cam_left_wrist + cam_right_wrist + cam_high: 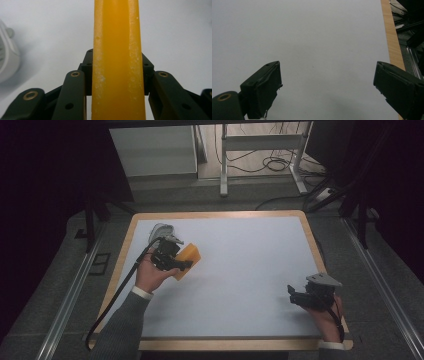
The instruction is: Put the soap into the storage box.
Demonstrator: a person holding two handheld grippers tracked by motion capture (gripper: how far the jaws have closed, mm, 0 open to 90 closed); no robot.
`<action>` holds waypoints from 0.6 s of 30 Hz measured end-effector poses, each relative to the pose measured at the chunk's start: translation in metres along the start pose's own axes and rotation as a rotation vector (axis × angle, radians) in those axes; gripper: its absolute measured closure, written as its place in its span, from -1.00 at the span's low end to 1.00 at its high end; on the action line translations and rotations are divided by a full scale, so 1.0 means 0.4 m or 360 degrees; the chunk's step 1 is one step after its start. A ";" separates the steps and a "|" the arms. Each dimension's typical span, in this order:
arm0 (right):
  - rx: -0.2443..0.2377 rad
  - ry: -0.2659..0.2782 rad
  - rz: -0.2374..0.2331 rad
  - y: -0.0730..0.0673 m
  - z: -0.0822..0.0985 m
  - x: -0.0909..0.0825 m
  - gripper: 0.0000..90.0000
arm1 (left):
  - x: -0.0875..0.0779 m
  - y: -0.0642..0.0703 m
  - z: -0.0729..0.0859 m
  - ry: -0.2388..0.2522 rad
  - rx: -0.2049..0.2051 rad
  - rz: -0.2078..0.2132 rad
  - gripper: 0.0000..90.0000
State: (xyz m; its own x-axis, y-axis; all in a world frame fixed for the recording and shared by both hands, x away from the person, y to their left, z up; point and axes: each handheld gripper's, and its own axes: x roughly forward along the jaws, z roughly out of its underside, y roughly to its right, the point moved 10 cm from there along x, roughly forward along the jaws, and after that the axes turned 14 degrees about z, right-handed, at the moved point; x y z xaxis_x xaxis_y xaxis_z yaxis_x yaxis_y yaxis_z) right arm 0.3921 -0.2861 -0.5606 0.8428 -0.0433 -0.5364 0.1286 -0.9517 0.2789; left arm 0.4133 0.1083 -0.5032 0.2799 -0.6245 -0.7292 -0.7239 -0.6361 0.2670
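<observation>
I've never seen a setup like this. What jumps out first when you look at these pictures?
The bright orange block stands out most: it sits clamped between the black jaws of the left gripper, over the table's left side. Just beyond it lies a pale, rounded white thing near the table's far left corner; what it is cannot be told. The right gripper waits near the table's right edge, jaws wide apart with nothing between them.

White object [7, 57] cut off, perhaps a dish.
</observation>
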 end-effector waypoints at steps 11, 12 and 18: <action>0.0010 -0.0002 0.0005 0.002 0.000 0.000 -0.82 | -0.037 -0.034 -0.015 0.0040 -0.0042 -0.0020 0.36; 0.0011 -0.0003 0.0005 0.003 0.000 0.000 -0.82 | -0.039 -0.038 -0.017 0.0047 -0.0044 -0.0025 0.36; 0.0011 -0.0005 0.0008 0.004 0.000 0.000 -0.82 | -0.058 -0.053 -0.029 0.0085 -0.0052 -0.0046 0.36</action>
State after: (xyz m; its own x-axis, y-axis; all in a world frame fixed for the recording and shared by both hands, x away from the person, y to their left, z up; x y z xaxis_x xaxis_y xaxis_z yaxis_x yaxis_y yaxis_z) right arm 0.3922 -0.2878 -0.5602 0.8420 -0.0492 -0.5372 0.1204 -0.9536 0.2760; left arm 0.4292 0.1311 -0.4847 0.3342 -0.6282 -0.7026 -0.6944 -0.6681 0.2671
